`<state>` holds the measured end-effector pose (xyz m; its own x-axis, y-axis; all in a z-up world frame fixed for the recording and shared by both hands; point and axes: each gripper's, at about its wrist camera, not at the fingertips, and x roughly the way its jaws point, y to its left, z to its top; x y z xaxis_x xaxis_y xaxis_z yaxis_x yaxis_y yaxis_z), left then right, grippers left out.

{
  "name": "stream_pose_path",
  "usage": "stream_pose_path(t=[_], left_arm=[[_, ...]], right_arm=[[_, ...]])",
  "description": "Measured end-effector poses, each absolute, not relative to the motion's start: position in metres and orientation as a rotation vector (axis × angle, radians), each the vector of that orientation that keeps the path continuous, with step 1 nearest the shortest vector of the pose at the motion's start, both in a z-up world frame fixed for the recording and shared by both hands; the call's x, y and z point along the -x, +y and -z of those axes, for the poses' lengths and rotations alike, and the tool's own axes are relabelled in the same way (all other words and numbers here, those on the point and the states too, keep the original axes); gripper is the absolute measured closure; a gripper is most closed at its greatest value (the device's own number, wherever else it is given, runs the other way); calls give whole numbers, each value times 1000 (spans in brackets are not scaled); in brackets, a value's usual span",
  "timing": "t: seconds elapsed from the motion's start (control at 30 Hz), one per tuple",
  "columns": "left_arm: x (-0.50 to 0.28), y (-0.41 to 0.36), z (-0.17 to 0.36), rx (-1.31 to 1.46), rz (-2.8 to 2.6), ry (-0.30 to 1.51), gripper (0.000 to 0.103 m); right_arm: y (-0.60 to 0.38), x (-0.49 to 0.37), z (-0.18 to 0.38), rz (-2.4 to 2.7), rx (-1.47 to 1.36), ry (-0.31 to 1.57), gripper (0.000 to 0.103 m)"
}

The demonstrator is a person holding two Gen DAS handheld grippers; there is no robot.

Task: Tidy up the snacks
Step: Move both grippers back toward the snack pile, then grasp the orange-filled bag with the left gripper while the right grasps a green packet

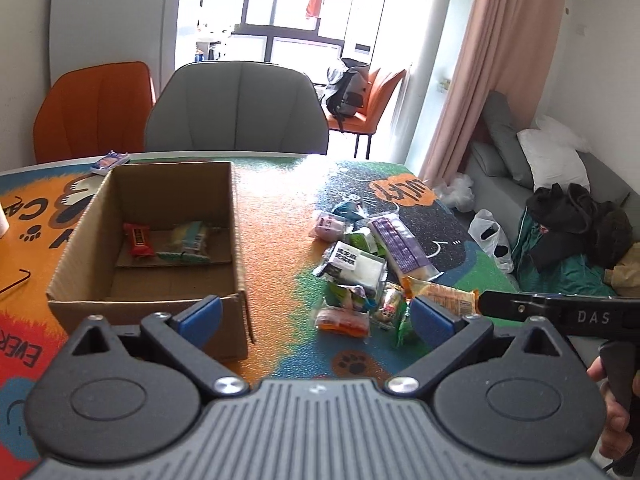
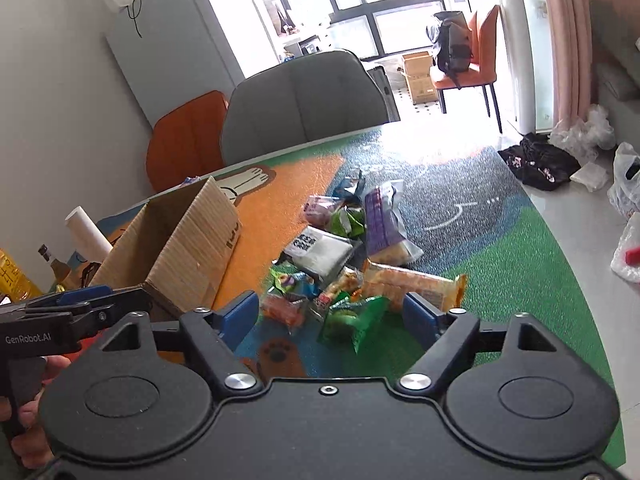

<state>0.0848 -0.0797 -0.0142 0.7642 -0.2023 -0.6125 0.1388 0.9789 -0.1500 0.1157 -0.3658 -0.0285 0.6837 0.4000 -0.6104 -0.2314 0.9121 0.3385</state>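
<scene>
Two packets (image 1: 168,242) are seen in the box (image 1: 160,240), its near floor hidden; beside it, snacks (image 1: 360,268) overlap. Both grippers, left (image 1: 316,314) and right (image 2: 330,312), are held wide, empty.

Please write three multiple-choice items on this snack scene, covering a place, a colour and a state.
1. Seen from the left wrist, where does the snack pile lie relative to the cardboard box?
A. inside it
B. to its right, on the table mat
C. behind it

2. What colour is the bar lying in the box?
A. red
B. white
C. black

3. How do the right gripper's jaws stand?
A. clamped on a packet
B. fully shut
C. apart, holding nothing

Answers: 1 B, the pile sits on the mat beside the box; 2 A, its wrapper is red; 3 C, nothing sits between the pads.
</scene>
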Motion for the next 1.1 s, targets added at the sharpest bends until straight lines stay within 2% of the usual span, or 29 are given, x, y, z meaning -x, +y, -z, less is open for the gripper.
stream_pose_path(t=[0.17,0.43,0.7,1.1], left_arm=[[-88,-96,24,84,225,688,5],[-104,-112,48,83,258,740,24],[-124,-121,71,76,258,783,33],[-151,-127,96,36,233,821,33]], right_arm=[[-372,-119,43,-355,-274,772,33],[-380,-128,69,-359,-328,831,41],[-382,-141,83,-363,-364,865,47],[-385,-162,102,-360,-425,915,51]])
